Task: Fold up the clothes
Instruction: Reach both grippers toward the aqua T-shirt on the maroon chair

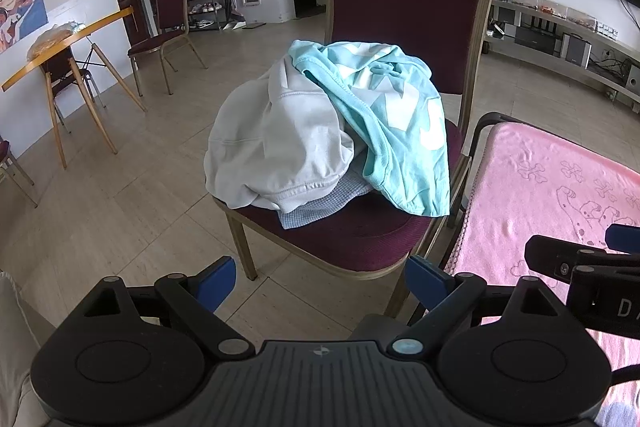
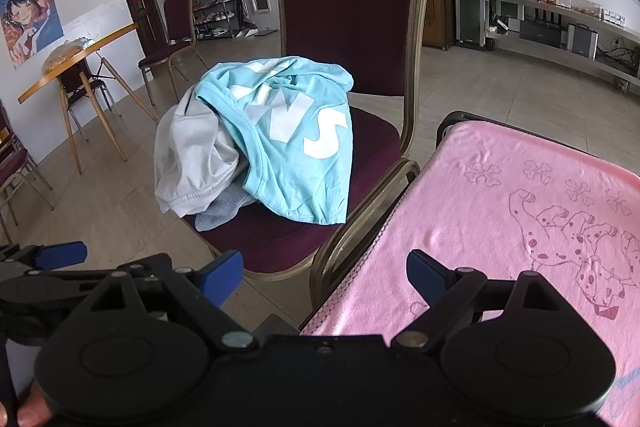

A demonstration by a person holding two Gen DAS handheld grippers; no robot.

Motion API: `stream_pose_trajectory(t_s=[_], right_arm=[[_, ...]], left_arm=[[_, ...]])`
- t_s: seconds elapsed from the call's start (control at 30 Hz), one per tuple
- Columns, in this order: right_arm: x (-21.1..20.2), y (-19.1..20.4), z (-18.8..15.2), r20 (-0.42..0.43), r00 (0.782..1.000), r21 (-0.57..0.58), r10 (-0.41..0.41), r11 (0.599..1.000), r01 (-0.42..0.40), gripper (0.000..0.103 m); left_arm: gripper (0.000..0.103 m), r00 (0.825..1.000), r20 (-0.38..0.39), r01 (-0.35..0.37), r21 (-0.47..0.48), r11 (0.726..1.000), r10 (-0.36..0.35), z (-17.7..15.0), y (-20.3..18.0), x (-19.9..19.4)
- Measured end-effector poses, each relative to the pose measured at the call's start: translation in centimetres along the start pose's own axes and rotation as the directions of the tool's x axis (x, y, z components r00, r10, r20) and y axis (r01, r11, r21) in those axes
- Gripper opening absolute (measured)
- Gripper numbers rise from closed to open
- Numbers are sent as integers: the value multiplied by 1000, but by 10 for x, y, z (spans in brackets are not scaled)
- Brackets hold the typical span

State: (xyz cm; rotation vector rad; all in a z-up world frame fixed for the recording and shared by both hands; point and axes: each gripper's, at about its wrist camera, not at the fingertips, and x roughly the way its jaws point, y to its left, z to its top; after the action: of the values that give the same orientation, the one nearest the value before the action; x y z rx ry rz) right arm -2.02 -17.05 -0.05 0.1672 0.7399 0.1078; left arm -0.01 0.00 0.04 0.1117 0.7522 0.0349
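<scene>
A pile of clothes lies on the seat of a maroon chair point(image 1: 360, 239) point(image 2: 276, 247): a turquoise shirt point(image 1: 396, 131) point(image 2: 296, 147) with white letters on top, a white garment point(image 1: 276, 147) point(image 2: 192, 155) to its left, and a pale blue checked cloth point(image 1: 320, 203) point(image 2: 220, 211) under both. My left gripper point(image 1: 320, 283) hangs open short of the chair's front edge, nothing between its blue pads. My right gripper point(image 2: 324, 279) is open too, over the near corner of the pink-covered table point(image 2: 500, 211), empty. Each gripper shows at the edge of the other's view.
A pink towel with a spotted-dog print covers the table point(image 1: 552, 195) right of the chair. A wooden table point(image 1: 64, 47) and another maroon chair point(image 1: 168, 27) stand at the back left. A TV bench point(image 2: 568, 27) runs along the right wall. Tiled floor lies around.
</scene>
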Motion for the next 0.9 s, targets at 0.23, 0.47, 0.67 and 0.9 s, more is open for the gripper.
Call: stream_pose_trajectory(t_s=[0.23, 0.47, 0.67, 0.9], right_arm=[[0, -1, 1, 0, 1000, 3, 1, 1000, -1, 89], [0, -2, 0, -2, 1000, 8, -1, 1000, 1, 89], [0, -3, 1, -4, 1000, 10, -2, 1000, 2, 89], [6, -8, 5, -1, 1000, 21, 4, 1000, -4, 89]], left_arm=[[92, 1000, 3, 1, 2, 1000, -1, 2, -1, -5], [93, 1000, 7, 3, 6, 1000, -3, 0, -3, -2], [93, 1000, -14, 10, 4, 1000, -10, 2, -3, -1], [93, 999, -32, 11, -6, 1000, -11, 6, 4, 5]])
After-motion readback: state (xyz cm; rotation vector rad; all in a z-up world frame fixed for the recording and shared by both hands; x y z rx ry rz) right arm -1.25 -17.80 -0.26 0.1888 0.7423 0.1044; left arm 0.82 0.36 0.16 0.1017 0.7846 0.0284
